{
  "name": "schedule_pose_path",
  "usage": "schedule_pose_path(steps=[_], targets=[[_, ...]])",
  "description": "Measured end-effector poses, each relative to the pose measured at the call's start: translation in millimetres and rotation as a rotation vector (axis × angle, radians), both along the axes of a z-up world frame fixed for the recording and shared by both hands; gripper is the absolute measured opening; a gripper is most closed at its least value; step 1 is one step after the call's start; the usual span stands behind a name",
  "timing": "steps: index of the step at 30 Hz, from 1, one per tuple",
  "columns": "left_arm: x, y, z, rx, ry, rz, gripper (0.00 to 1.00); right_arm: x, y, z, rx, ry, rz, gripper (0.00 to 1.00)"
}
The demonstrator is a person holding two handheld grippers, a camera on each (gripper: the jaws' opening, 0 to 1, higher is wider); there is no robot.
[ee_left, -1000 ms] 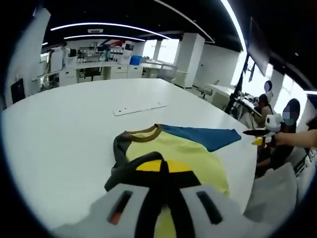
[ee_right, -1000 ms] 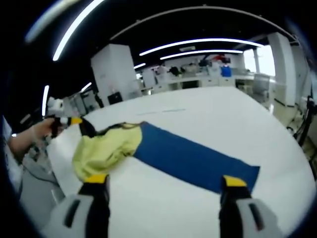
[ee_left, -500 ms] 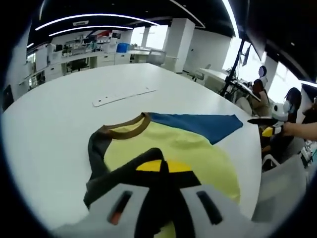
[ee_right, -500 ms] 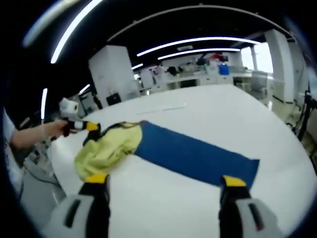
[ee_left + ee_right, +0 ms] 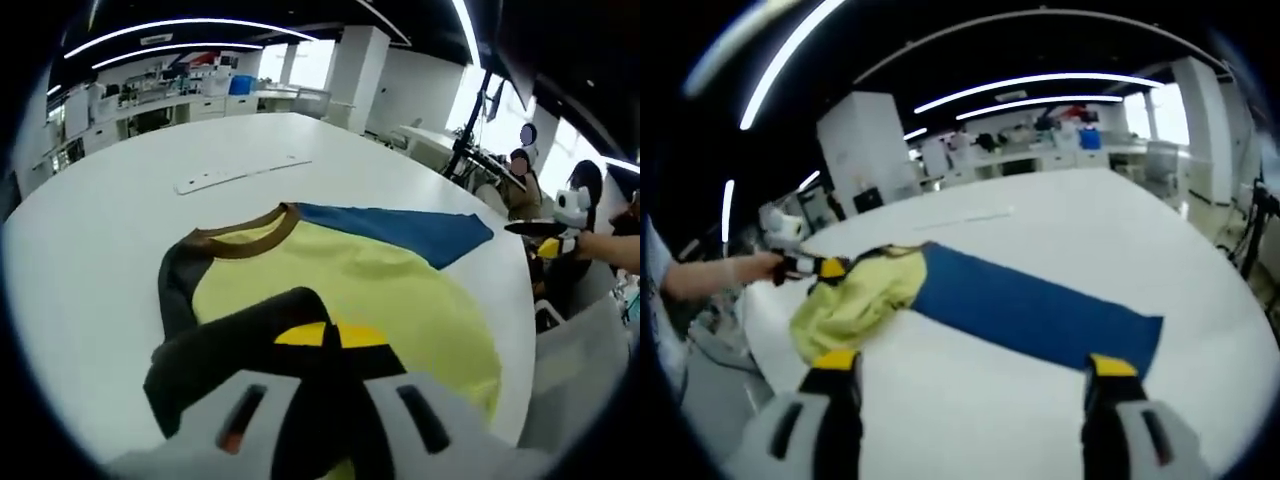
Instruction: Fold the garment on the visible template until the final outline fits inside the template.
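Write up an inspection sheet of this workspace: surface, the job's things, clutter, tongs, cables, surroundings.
Surface: large white table, bare around the garment.
Job's things: garment lies on the table, yellow body, brown collar, dark sleeve; its blue sleeve is stretched out flat. No template outline can be made out.
Clutter: a flat white strip beyond the collar.
Tongs: left tongs shut on the garment's dark sleeve side; right tongs open, hovering near the blue sleeve's end, holding nothing.
Cables: nothing seen.
Surroundings: open lab with ceiling light strips, white benches, seated people at the right of the left gripper view.
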State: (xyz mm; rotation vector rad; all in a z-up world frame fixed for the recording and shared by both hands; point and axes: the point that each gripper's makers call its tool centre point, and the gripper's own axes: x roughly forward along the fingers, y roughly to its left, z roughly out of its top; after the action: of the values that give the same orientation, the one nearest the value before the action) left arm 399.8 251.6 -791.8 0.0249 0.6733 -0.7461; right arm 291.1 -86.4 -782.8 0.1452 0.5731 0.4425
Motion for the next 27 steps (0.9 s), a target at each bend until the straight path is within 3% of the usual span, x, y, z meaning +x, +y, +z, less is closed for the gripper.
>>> schedule_pose_path(steps=[12, 22, 27], targets=[[-5.3, 10, 23.8, -0.007, -0.094, -0.021, 0.51, 2, 9, -0.5, 0.003, 0.005, 0.019, 0.91], [-23.9, 47, 25.4, -0.048, -0.08, 0.026, 0.7, 2, 16, 1.9, 0.001, 0.0, 0.039, 0.93], [-32.0, 73, 23.7, -0.025, -0.077, 0.051, 0.7, 4, 17, 4.4, -0.019, -0.007, 0.058, 0.97]])
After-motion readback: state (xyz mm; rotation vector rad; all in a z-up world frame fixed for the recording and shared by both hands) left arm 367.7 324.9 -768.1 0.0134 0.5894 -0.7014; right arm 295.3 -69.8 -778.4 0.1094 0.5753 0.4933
